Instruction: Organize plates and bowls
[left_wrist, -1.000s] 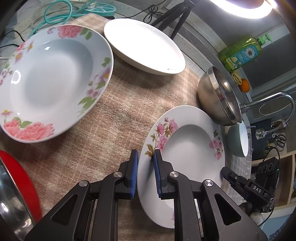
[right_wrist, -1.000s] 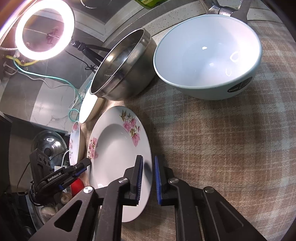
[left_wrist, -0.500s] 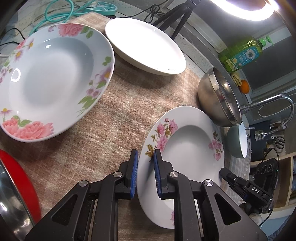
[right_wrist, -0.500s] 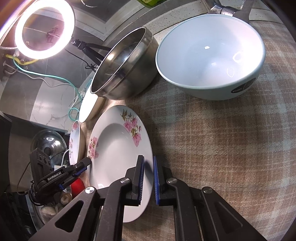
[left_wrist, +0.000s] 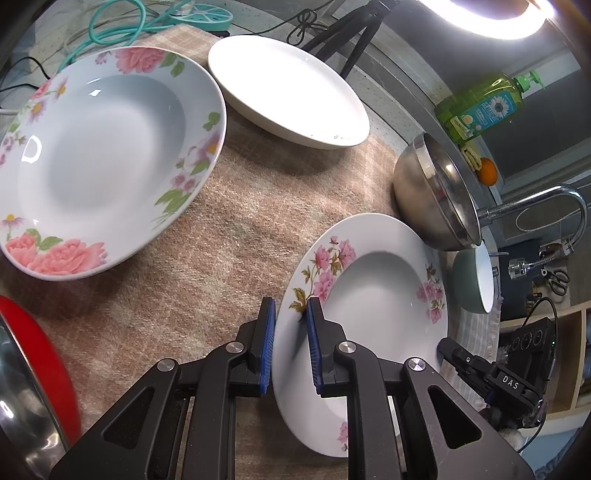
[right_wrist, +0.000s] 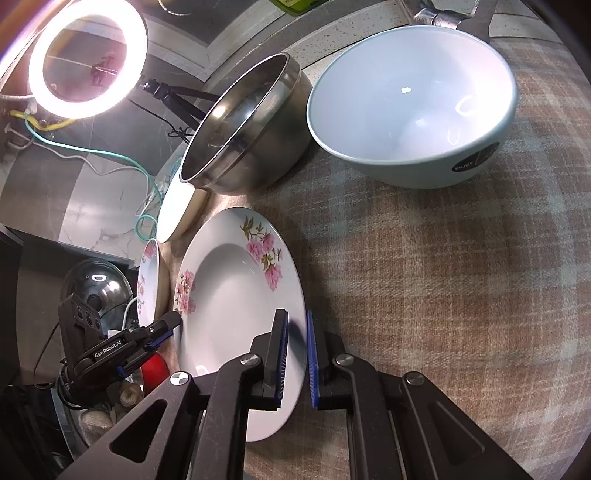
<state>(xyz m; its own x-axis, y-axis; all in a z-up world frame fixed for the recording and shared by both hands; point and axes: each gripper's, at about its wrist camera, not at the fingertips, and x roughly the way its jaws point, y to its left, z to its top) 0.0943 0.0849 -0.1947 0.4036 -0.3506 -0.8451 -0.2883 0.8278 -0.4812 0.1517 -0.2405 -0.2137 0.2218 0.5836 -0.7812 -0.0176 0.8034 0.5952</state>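
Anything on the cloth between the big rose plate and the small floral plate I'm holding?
Nothing: in the left wrist view only bare plaid cloth separates the big rose plate from the small floral plate.

Both tongs look alike: the left tongs and right tongs have matte black linkage arms, round silver screws and ribbed blue pads.
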